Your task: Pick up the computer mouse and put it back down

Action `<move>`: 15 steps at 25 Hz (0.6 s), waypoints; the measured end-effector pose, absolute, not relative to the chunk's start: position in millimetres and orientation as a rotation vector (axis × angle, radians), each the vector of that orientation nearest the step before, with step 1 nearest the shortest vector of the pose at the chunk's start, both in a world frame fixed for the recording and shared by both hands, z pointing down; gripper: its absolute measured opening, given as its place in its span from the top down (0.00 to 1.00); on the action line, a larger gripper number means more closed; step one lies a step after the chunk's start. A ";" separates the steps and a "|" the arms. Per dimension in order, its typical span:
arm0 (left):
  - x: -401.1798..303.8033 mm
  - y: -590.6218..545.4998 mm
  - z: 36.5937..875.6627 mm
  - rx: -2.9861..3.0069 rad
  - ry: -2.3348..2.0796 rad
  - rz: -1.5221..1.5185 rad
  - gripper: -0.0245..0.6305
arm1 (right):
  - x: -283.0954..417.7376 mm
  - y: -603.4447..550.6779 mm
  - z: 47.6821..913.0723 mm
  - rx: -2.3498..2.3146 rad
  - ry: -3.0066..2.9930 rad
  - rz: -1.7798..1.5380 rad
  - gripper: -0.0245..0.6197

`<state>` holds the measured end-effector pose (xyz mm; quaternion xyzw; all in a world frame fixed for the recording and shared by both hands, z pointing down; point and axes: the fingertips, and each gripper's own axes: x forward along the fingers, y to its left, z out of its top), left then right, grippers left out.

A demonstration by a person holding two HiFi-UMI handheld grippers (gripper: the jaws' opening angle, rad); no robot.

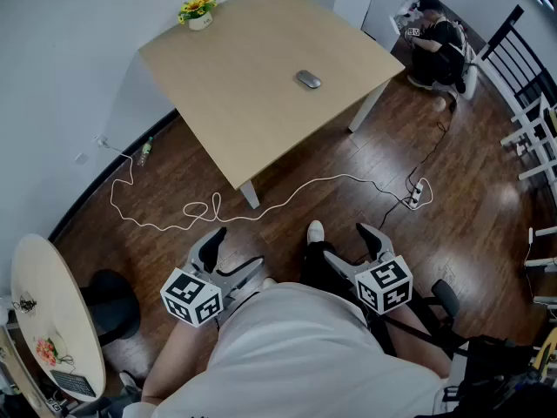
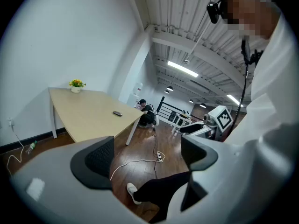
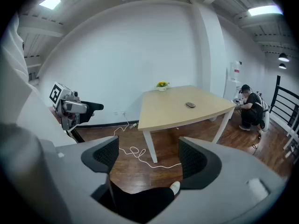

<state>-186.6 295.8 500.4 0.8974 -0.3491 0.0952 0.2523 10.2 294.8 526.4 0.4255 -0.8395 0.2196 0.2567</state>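
A grey computer mouse (image 1: pixel 307 79) lies on the light wooden table (image 1: pixel 235 68), far ahead across the floor. It also shows small in the left gripper view as the mouse (image 2: pixel 117 113) and in the right gripper view as the mouse (image 3: pixel 190 105). Both grippers are held low, close to the person's body and well short of the table. My left gripper (image 1: pixel 233 259) is open with nothing between its jaws, as the left gripper (image 2: pixel 147 160) confirms. My right gripper (image 1: pixel 350 249) is open and empty too, as the right gripper (image 3: pixel 147 160) shows.
A pot of yellow flowers (image 1: pixel 198 11) stands at the table's far corner. A white cable (image 1: pixel 261 203) snakes over the wooden floor to a power strip (image 1: pixel 418 194). A person (image 1: pixel 438 42) crouches beyond the table. White chairs (image 1: pixel 535 138) stand right, a round table (image 1: pixel 52 312) left.
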 end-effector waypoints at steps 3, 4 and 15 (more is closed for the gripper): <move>-184.9 274.0 511.6 2.417 -0.963 0.289 0.31 | 19.5 267.1 536.5 1.164 -2.279 0.608 0.34; -182.6 265.0 514.7 2.408 -0.968 0.296 0.31 | 23.8 254.8 540.9 1.164 -2.281 0.614 0.34; -116.4 92.5 522.0 2.232 -1.137 0.369 0.31 | 82.1 -18.2 594.7 1.006 -2.346 0.614 0.34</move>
